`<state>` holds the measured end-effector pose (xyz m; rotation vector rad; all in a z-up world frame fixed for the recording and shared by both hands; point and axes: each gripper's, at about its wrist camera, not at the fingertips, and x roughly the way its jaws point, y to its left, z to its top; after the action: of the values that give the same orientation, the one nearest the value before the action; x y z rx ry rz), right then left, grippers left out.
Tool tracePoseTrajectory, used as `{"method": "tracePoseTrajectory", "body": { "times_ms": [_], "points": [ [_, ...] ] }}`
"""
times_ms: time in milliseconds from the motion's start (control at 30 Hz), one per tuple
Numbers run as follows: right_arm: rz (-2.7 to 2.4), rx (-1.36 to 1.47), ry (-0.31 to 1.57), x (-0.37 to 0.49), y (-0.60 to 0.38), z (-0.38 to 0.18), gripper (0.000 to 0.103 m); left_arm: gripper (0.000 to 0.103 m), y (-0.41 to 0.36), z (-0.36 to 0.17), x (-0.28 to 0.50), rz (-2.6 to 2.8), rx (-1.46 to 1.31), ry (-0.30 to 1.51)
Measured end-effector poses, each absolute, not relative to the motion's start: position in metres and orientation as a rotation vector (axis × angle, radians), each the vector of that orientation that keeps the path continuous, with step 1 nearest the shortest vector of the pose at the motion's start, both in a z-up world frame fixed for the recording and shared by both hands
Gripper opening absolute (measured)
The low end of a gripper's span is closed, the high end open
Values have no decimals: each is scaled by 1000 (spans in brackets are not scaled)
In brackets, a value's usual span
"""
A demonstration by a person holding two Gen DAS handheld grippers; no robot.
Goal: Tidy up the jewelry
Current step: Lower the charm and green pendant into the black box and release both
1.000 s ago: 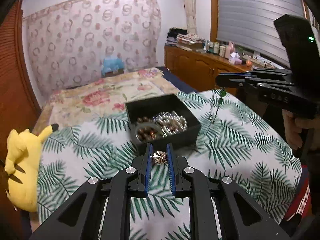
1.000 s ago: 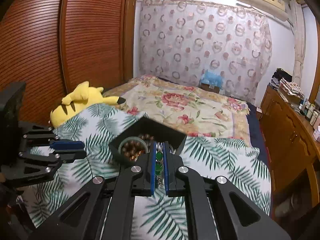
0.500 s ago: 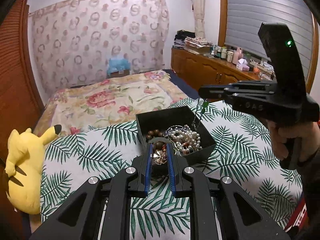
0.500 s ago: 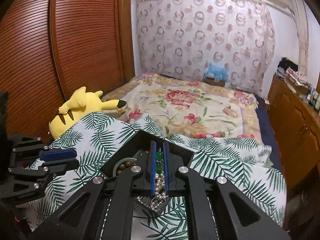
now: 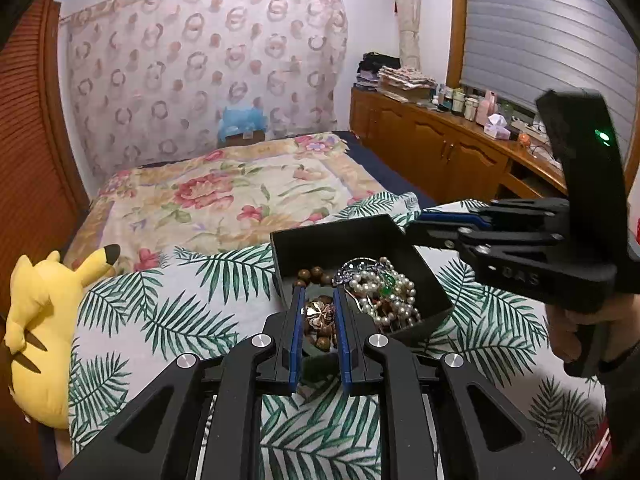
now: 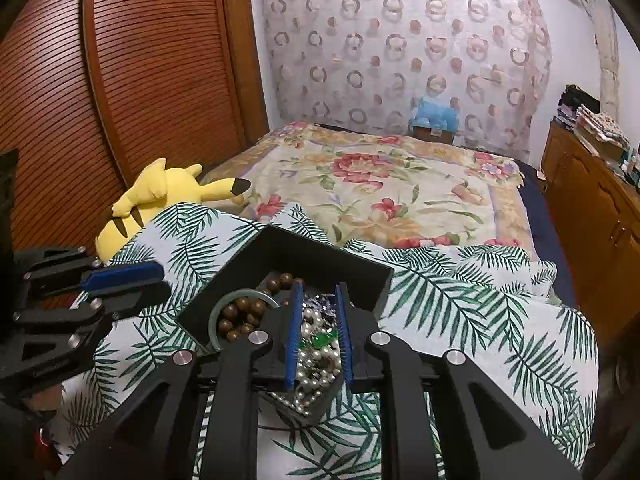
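By then, most of the jewelry appeared to be gathered in the black box [image 5: 430, 280], which sat on the palm-leaf cloth [image 5: 168, 320] covering the surface at the foot of the bed [image 5: 224, 196]. Inside it lay a tangle of pearl strands [image 5: 394, 300] with a green bead [image 6: 320, 339] among them, a string of brown wooden beads [image 6: 244, 312] and a pale green bangle [image 6: 214, 316]. The left hand-held gripper [image 5: 318, 316] hung over the near corner of the box, its blue pads clamped on a gold flower-shaped brooch [image 5: 318, 314] that had not yet been let go. The right hand-held gripper [image 6: 318, 336] pointed down over the pearl heap; its jaws were opening, and the pearls and green bead seen between them seemed to be resting in the box, not pinched, so that piece looked freshly delivered. No loose jewelry showed anywhere on the cloth in either view, though the grippers' bodies hid the part nearest the person. Judging from this, the task was close to its end: the brooch was left to be released into the box, and whether the mixed heap was meant to be sorted or untangled further could not be told. A yellow plush toy [image 5: 40, 328] lay at the cloth's left edge, well apart from the box.
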<state>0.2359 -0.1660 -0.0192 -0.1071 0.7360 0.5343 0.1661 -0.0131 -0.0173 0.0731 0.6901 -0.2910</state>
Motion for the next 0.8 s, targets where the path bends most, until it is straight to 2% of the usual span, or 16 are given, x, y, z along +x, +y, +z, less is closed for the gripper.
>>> {"method": "tracePoseTrajectory", "body": {
  "times_ms": [667, 767, 800],
  "points": [
    [455, -88, 692, 209, -212, -29, 24, 14, -24, -38, 230, -213, 44, 747],
    [450, -84, 683, 206, -213, -29, 24, 23, -25, -36, 229, -223, 36, 737],
    [448, -85, 681, 206, -213, -29, 24, 32, -25, -35, 227, -222, 36, 732]
  ]
}}
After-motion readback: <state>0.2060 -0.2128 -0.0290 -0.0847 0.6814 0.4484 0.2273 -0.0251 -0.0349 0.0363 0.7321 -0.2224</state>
